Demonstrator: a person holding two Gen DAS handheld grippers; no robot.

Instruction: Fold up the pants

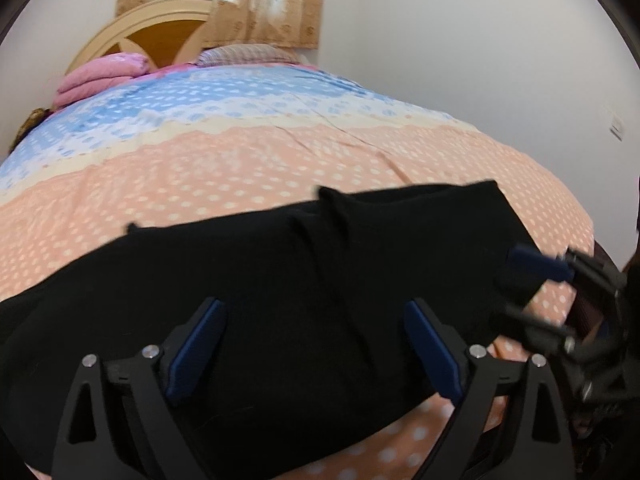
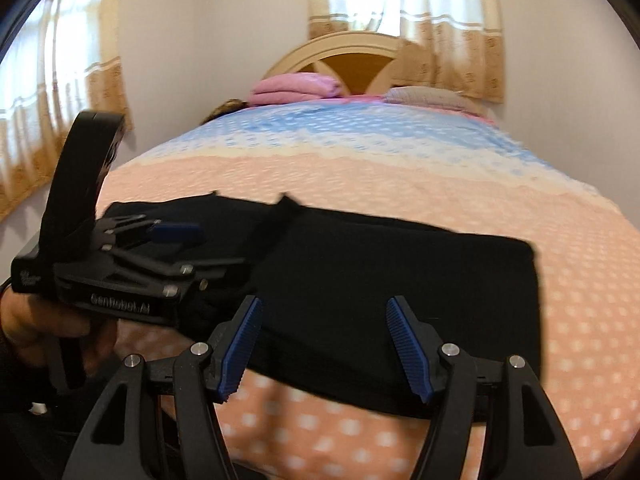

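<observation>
Lying folded across near edge of bedspread [image 1: 280, 160]: black pants [image 1: 280, 288]. Left gripper [image 1: 316, 344] jaws wide apart, nothing held; right gripper [image 2: 324, 344] jaws apart, empty. Next fold, likely: grip both layers at edge, lift evenly, avoid dragging.

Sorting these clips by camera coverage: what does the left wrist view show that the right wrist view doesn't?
Only the left wrist view: a wall socket at right.

Only the right wrist view: a second curtained window at left, and the hand holding the left tongs.

Both: the black pants lying flat on the dotted bedspread, folded pink blanket, headboard, and both tongs open over the pants, right tongs included.
</observation>
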